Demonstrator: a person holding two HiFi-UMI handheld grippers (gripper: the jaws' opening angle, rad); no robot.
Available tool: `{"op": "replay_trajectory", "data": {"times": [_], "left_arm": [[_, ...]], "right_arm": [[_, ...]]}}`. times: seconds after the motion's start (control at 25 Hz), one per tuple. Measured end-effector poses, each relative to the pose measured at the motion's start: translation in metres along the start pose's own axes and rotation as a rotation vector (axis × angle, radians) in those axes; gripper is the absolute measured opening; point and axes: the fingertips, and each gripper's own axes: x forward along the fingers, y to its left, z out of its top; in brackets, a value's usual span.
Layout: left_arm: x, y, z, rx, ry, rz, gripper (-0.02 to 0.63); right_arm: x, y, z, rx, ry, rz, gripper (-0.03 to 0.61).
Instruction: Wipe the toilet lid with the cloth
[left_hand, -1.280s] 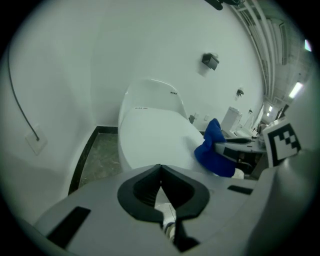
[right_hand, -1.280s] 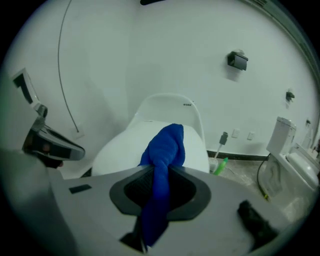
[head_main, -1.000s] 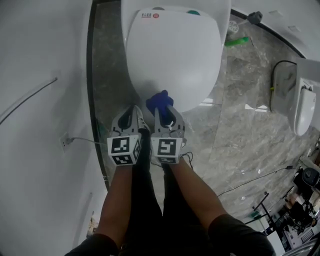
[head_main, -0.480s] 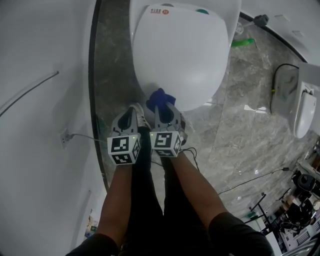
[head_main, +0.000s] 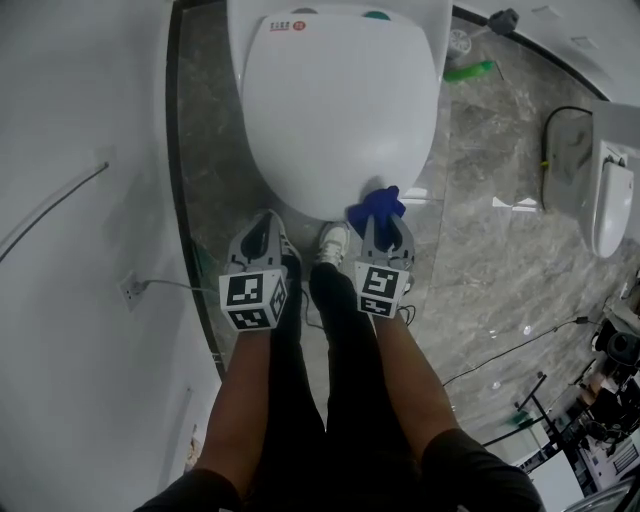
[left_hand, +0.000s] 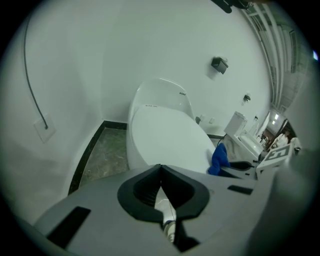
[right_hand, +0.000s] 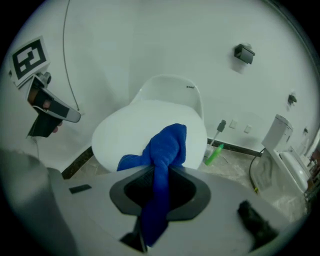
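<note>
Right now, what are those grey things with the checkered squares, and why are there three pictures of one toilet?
A person is standing in a bathroom and holding a grabber tool in each hand. Each tool has two jaws that pinch, like tongs. The checkered cubes are just parts of the tools. One picture comes from a camera on the person's head, looking down at their arms and legs. The other two come from small cameras riding on the tools, looking out along the jaws. The left gripper has its jaws together with nothing in them. The right gripper is pinching a blue cloth. The cloth is close to the front edge of the closed white toilet lid. A green bottle is on the floor beside the toilet.
</note>
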Motion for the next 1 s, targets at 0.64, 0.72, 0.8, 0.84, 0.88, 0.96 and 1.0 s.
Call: {"op": "replay_trajectory", "data": {"times": [0.64,0.72,0.8,0.84,0.88,0.96,1.0], "left_arm": [[-0.158,-0.075,0.21,0.197,-0.219,-0.073,0.011],[-0.198,-0.089,0.256,0.255,-0.29,-0.07,0.011],[-0.238,-0.102,0.29,0.286,-0.354,-0.075,0.011],[-0.255,-0.108,0.303,0.3,-0.382,-0.082,0.011],[-0.269,-0.112,0.312,0.313,-0.407,-0.088,0.011],[-0.284,-0.118,0.324,0.325,-0.442,-0.085,0.011],[-0.285,-0.12,0.33,0.322,-0.451,-0.079,0.011]], "right_arm": [[-0.209,-0.09,0.248,0.12,-0.377,0.059,0.066],[-0.245,-0.099,0.292,0.098,-0.44,0.049,0.066],[-0.279,-0.1,0.327,0.088,-0.504,0.044,0.066],[-0.296,-0.098,0.341,0.081,-0.536,0.042,0.066],[-0.31,-0.095,0.354,0.07,-0.567,0.04,0.066],[-0.334,-0.086,0.377,0.046,-0.623,0.038,0.066],[-0.341,-0.085,0.388,0.033,-0.647,0.034,0.066]]}}
